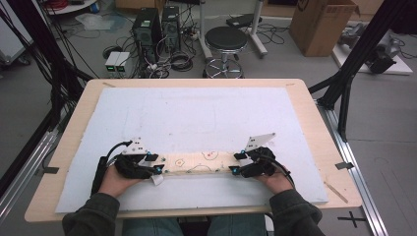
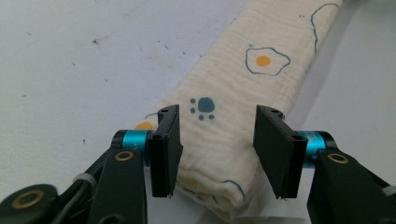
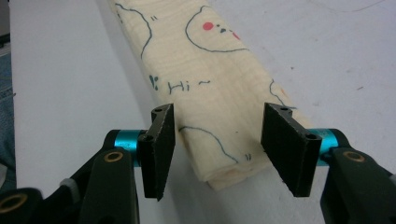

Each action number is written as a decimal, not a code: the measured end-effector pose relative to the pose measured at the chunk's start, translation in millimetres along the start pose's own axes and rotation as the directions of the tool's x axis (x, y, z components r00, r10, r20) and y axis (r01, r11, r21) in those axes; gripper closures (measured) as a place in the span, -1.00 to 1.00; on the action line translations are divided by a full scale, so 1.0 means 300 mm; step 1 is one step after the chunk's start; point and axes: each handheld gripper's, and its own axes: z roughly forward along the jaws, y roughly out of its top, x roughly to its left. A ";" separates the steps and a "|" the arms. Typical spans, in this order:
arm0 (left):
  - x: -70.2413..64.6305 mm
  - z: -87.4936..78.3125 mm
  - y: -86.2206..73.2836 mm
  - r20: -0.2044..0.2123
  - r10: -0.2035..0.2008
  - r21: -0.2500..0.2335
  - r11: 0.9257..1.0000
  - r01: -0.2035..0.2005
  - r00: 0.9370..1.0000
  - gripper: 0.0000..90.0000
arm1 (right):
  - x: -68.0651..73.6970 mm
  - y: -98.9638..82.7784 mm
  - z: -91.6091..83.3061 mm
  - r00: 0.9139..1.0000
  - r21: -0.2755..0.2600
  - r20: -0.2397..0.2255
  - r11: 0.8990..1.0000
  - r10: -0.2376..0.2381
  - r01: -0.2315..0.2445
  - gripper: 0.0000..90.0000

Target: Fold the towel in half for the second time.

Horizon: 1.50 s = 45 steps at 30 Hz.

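The folded printed cloth (image 1: 204, 162) is lying on the white mat (image 1: 196, 113); the left gripper (image 2: 217, 140) and the right gripper (image 3: 217, 144) are spread around its ends, not pinching.

light: even, bright | shadows: soft | high view: slightly blurry | glare: none

The high view looks forward and down over the whole bench (image 1: 74, 147) from the person's side. Each gripper view rides low and close, facing along its own jaws at one end of the folded cloth (image 1: 201, 162), which all three views share.
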 end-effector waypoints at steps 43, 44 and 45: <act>-0.003 0.025 -0.029 -0.019 0.037 0.006 0.999 -0.037 0.999 0.14 | 0.028 -0.023 -0.011 0.999 -0.030 0.011 0.998 -0.051 0.051 -0.14; -0.003 0.025 -0.029 -0.018 0.037 0.006 0.999 -0.037 0.999 0.14 | 0.030 -0.016 -0.025 0.999 -0.060 0.001 0.997 -0.051 0.051 -0.14; -0.001 0.026 -0.029 -0.013 0.037 0.005 0.999 -0.037 0.999 0.13 | 0.028 -0.009 -0.036 0.999 -0.095 -0.010 0.994 -0.046 0.045 -0.13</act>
